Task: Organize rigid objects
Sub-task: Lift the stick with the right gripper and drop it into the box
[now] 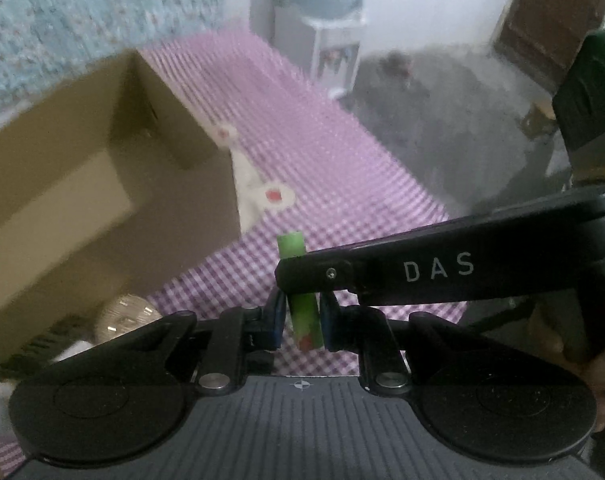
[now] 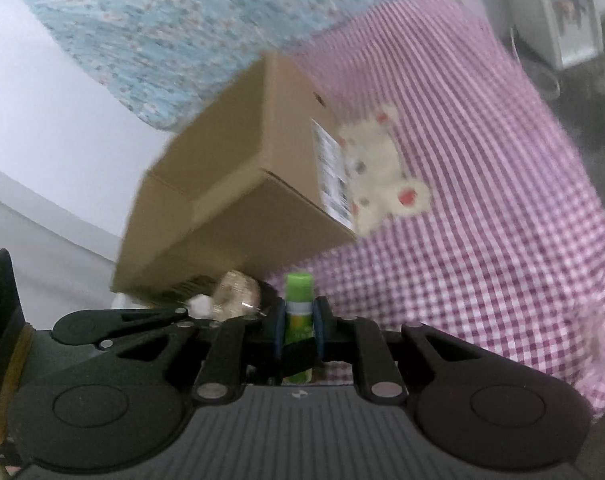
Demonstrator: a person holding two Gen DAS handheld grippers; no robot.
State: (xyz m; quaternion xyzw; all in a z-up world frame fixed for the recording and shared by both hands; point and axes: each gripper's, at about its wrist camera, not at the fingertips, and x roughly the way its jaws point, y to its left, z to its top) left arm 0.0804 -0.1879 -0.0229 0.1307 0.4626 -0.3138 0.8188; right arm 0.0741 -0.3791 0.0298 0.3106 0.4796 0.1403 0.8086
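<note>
At the bottom centre of the left wrist view, the left claw [image 1: 301, 322] is closed tight on a green tube [image 1: 305, 318], its blue pads pressing both sides of the lower part. The right claw [image 1: 292, 274] reaches in from the right edge of that frame and crosses the same tube higher up, so only the tube's green top shows above its black finger. In the right wrist view, the right claw [image 2: 298, 320] is likewise clamped on the green tube [image 2: 298, 308], which stands upright between the pads at the bottom centre, its cap poking up past the fingertips. Just left of the tube in that view lies a shiny crinkled ball [image 2: 238, 294], against the near bottom corner of a cardboard box [image 2: 238, 184]. The box fills the middle of the frame, with a white label on its right face. Beside the label sits a cream stuffed toy [image 2: 382, 168] with red spots. All rest on a pink checked cloth [image 2: 482, 160]. Beyond, at the upper left, hangs a blue flowered fabric [image 2: 174, 32].
</note>
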